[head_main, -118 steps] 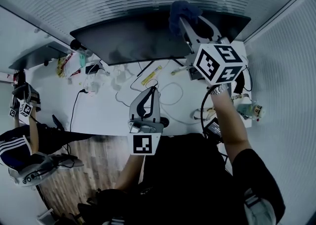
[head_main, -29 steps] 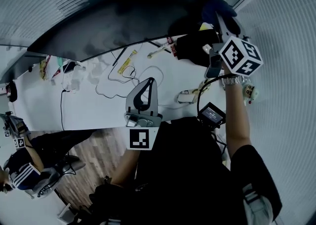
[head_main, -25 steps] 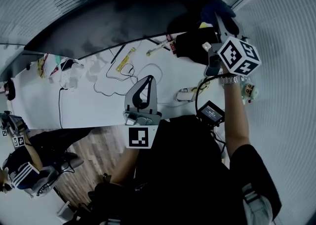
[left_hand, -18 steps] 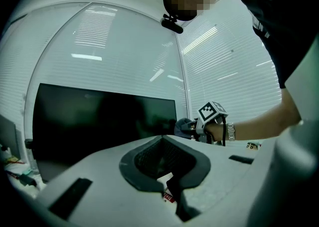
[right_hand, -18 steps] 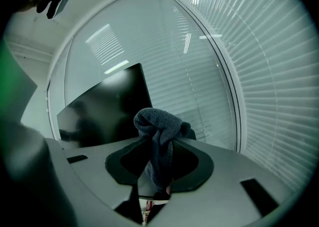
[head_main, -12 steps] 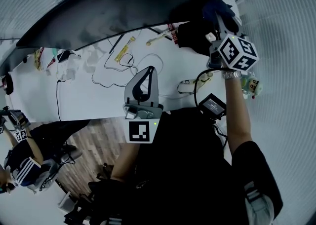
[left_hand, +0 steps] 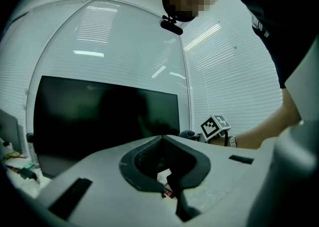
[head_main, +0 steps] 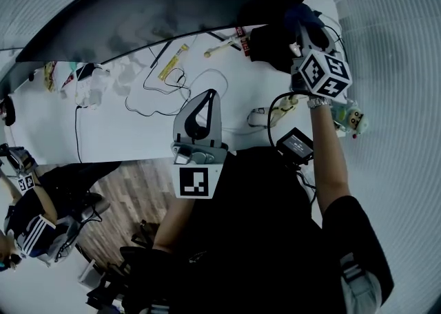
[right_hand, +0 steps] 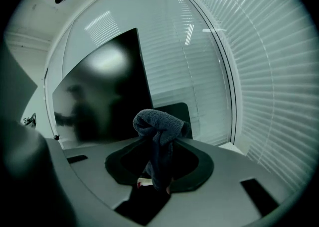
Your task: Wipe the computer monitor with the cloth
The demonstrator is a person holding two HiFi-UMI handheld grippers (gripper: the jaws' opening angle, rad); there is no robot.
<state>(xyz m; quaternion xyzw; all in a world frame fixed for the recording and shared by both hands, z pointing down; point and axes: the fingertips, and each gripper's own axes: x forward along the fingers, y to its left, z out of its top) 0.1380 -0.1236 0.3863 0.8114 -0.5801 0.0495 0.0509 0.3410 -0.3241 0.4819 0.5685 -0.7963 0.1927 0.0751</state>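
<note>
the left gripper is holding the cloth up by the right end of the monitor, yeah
No. It is the right gripper that is shut on the cloth by the right end of the monitor, as the right gripper view shows. The left gripper is shut on nothing.

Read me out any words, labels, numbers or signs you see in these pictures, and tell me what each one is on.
None can be read.
On the yellow packet on the desk: print too small.
On the red label below the monitor: blurred.
On the small screen at the desk edge: unreadable.
On the left gripper and right gripper: square markers, patterns only, no letters.
</note>
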